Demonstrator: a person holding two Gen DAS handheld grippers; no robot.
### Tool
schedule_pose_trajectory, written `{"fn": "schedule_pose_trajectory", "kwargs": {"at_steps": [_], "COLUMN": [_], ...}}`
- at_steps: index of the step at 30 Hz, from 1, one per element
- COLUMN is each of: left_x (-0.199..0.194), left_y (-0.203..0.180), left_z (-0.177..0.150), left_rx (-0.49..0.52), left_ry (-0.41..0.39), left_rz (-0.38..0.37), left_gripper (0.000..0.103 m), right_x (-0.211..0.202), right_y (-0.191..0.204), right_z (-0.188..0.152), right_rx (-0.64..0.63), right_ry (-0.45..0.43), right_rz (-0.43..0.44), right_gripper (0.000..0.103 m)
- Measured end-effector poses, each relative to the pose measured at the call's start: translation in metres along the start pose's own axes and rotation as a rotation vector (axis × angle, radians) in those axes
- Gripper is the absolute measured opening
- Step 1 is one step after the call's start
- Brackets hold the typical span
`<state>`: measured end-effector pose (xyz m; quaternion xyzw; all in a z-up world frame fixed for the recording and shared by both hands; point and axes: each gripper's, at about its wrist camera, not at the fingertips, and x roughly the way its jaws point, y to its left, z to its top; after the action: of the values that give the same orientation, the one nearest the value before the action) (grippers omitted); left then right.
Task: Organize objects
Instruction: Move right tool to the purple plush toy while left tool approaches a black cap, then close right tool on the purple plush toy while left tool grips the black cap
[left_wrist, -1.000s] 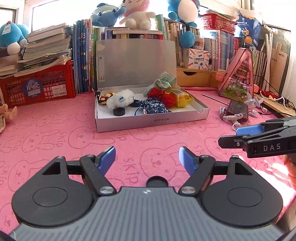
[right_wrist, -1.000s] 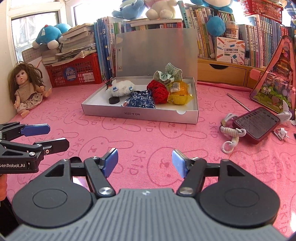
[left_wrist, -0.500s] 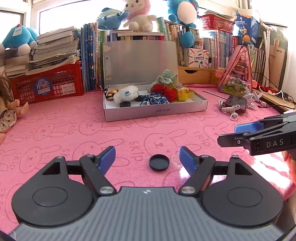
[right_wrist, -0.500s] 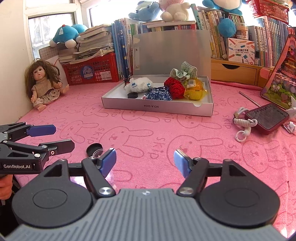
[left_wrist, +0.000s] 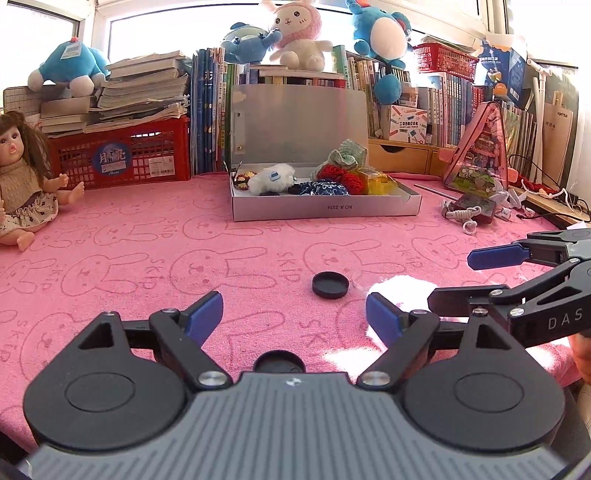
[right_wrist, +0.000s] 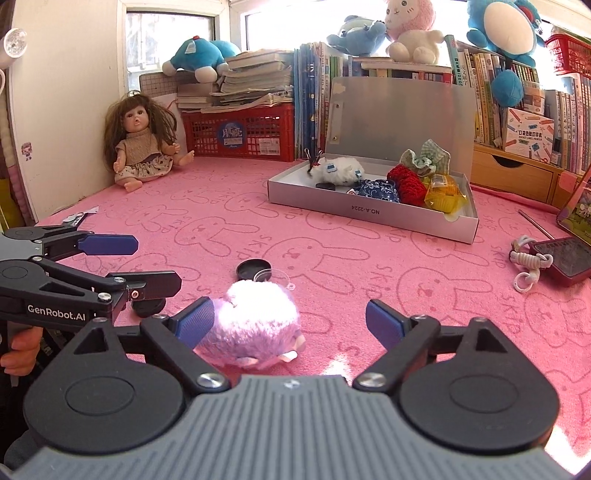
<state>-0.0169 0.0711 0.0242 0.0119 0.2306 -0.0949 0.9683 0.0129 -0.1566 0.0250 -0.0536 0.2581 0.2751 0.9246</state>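
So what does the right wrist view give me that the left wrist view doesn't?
Only the right wrist view shows the whole fluffy pink toy lying by the right gripper, whose jaws have just been opening, and a clear disc overlapping the black cap. Only the left shows the triangular pink case whole. Both show the open box, the doll and the open left gripper.

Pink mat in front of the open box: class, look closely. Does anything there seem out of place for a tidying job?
Yes. A fluffy pink pom-pom and a black round lid lie loose on the pink mat, apart from the grey box where the other small things are gathered. Neither open gripper holds them.
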Motion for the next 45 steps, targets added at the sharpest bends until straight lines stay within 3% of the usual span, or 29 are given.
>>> {"fn": "schedule_pose_trajectory", "kwargs": {"at_steps": [5,15,22,28,38,45], "left_x": [-0.004,0.000,0.004,0.004,0.001,0.000], "left_y": [0.007,0.021,0.016,0.017,0.008,0.008], "left_z": [-0.012,-0.027,-0.032,-0.032,-0.032,-0.032], "left_rx": [-0.002,-0.069,-0.013,-0.025,0.012,0.004], "left_ry": [0.023,0.053,0.072,0.068,0.059,0.055], "left_rz": [0.022,0.016,0.055,0.064,0.040,0.026], "left_gripper": [0.090,0.091,0.091,0.089,0.065,0.059], "right_x": [0.004,0.016,0.022,0.024,0.025,0.025], "right_y": [0.012,0.034,0.041,0.038,0.044,0.038], "right_z": [-0.005,-0.018,-0.020,-0.021,-0.020,-0.018], "right_rx": [-0.035,-0.124,-0.143,-0.111,-0.091,-0.004], "right_ry": [-0.001,0.001,0.012,0.023,0.023,0.021], "right_rz": [0.012,-0.066,-0.103,-0.086,-0.062,-0.055], "right_gripper": [0.100,0.101,0.100,0.098,0.087,0.076]}}
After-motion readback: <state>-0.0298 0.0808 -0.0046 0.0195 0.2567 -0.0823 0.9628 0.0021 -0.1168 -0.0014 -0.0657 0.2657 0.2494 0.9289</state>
